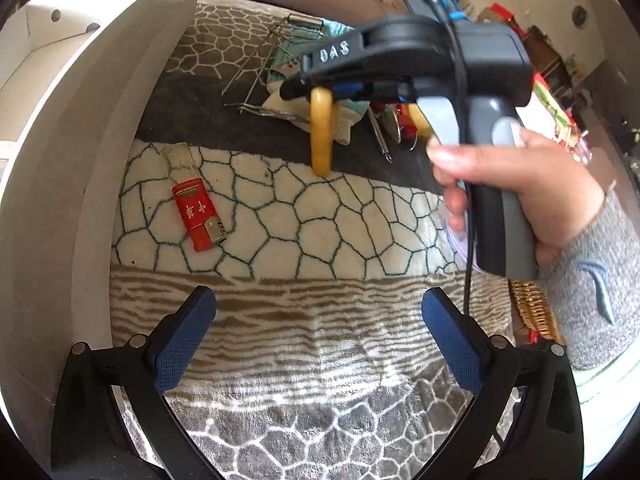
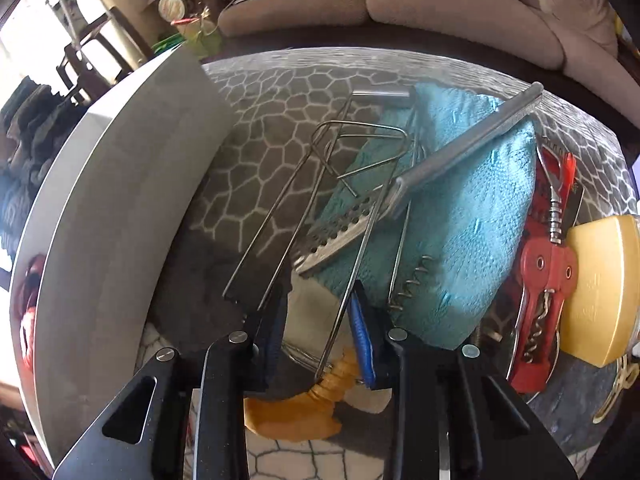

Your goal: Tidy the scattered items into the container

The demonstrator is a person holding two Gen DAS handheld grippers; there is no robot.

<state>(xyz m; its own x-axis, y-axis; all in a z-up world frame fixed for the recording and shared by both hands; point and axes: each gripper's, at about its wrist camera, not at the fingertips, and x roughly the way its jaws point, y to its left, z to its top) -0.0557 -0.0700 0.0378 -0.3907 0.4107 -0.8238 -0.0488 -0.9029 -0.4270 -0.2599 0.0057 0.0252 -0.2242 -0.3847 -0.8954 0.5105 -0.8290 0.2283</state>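
Observation:
My right gripper (image 1: pixel 316 90) is shut on a yellow handled tool (image 1: pixel 321 136) that hangs down from its tips above the patterned blanket; the same tool shows below the tips in the right wrist view (image 2: pixel 320 392). My left gripper (image 1: pixel 318 328) is open and empty over the blanket. A red lighter (image 1: pixel 199 214) lies on the blanket near the white container's wall (image 1: pixel 60 200). A metal grater (image 2: pixel 400 196), wire racks (image 2: pixel 320 184), a teal cloth (image 2: pixel 460 240) and a red corkscrew (image 2: pixel 544 264) lie in a pile.
The white container's wall (image 2: pixel 120 200) curves along the left. A yellow lid (image 2: pixel 600 288) lies beside the corkscrew. A sofa (image 2: pixel 440 8) stands behind the table. A spring and small trinkets (image 1: pixel 384 132) lie under my right gripper.

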